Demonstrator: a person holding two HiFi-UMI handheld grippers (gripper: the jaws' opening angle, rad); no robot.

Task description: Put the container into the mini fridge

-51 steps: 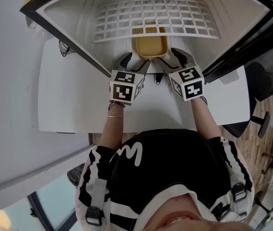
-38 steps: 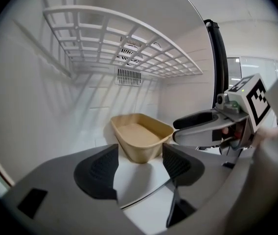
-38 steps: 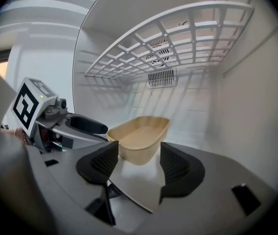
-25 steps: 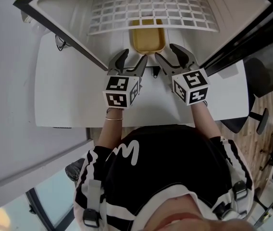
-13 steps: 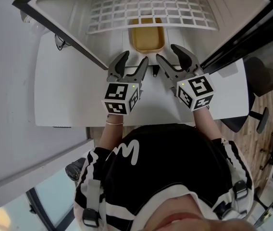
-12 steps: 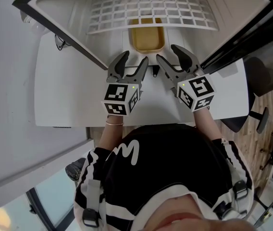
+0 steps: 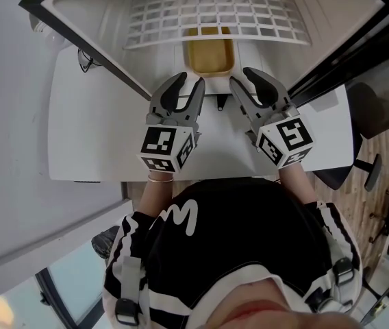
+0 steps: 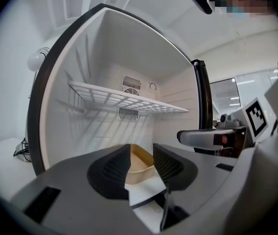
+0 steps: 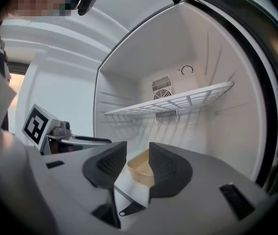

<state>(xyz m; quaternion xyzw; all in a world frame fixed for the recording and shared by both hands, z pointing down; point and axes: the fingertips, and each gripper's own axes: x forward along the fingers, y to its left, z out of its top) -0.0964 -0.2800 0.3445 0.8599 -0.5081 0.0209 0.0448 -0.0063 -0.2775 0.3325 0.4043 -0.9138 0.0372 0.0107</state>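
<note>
Left claw [image 7: 187,88] and right claw [image 7: 248,83] are closing, ribbed pads [image 8: 113,171] gripping nothing. Just ahead of them sits the smooth tan plastic container [image 7: 211,57], under a white wire shelf [image 7: 215,16].

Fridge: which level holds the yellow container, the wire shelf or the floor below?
The fridge floor: the yellow container sits there, partly under the wire shelf.

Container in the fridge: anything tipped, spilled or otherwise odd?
Nothing stands out. The container sits upright on the fridge floor under the shelf. Left gripper and right gripper are clear of it, jaws closing on nothing.
</note>
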